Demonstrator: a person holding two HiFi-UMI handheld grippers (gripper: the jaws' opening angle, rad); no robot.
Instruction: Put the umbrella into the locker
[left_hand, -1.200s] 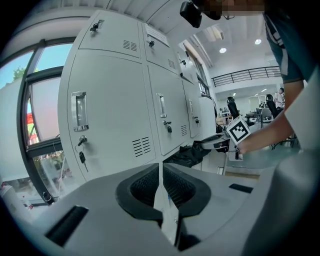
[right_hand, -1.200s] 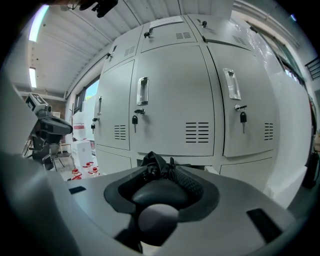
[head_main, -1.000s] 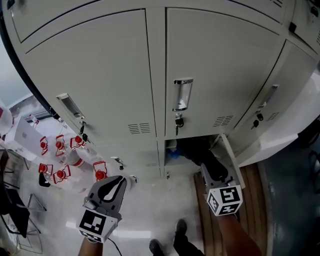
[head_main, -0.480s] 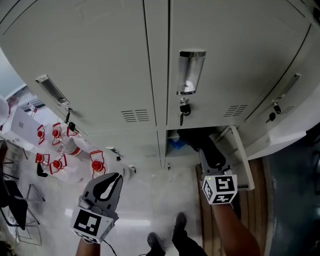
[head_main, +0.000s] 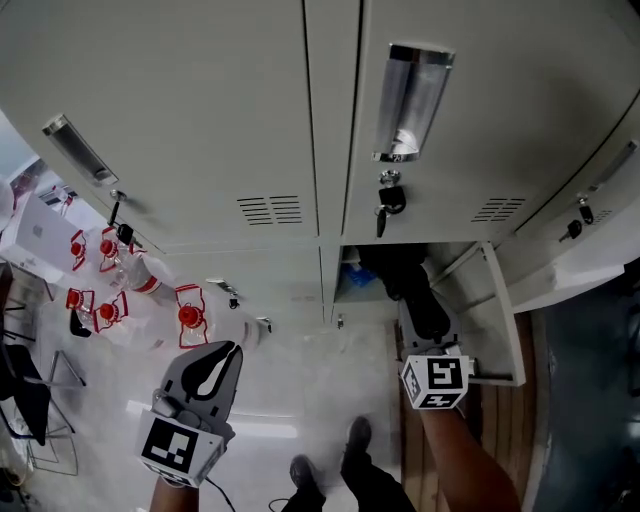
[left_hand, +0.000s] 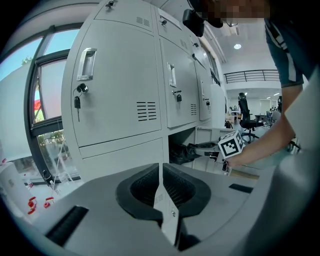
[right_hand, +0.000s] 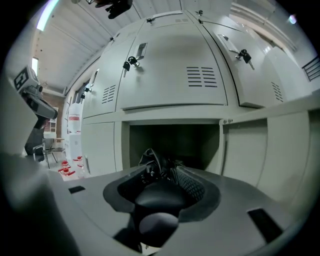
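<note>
The folded black umbrella (head_main: 400, 280) points into the open bottom locker (head_main: 352, 284), its far end inside the dark opening. My right gripper (head_main: 425, 318) is shut on it just outside the opening. In the right gripper view the umbrella (right_hand: 156, 189) fills the jaws, its bunched fabric leading toward the locker (right_hand: 175, 140). The locker's door (head_main: 492, 310) stands open to the right. My left gripper (head_main: 222, 355) hangs shut and holds nothing, left of the locker over the floor. The left gripper view shows its jaws pressed together (left_hand: 160, 172) and the umbrella (left_hand: 187, 152) at the opening.
Shut locker doors with keys (head_main: 385, 208) in their locks rise above. Red-capped bottles (head_main: 110, 300) and a white box (head_main: 35, 235) stand on the floor at the left. The person's shoes (head_main: 355, 450) are below the grippers. The open door (right_hand: 247, 145) flanks the opening's right side.
The view has drawn closer to the lockers. My right gripper has carried the umbrella a little further toward the open locker. The left gripper stays shut in about the same place.
</note>
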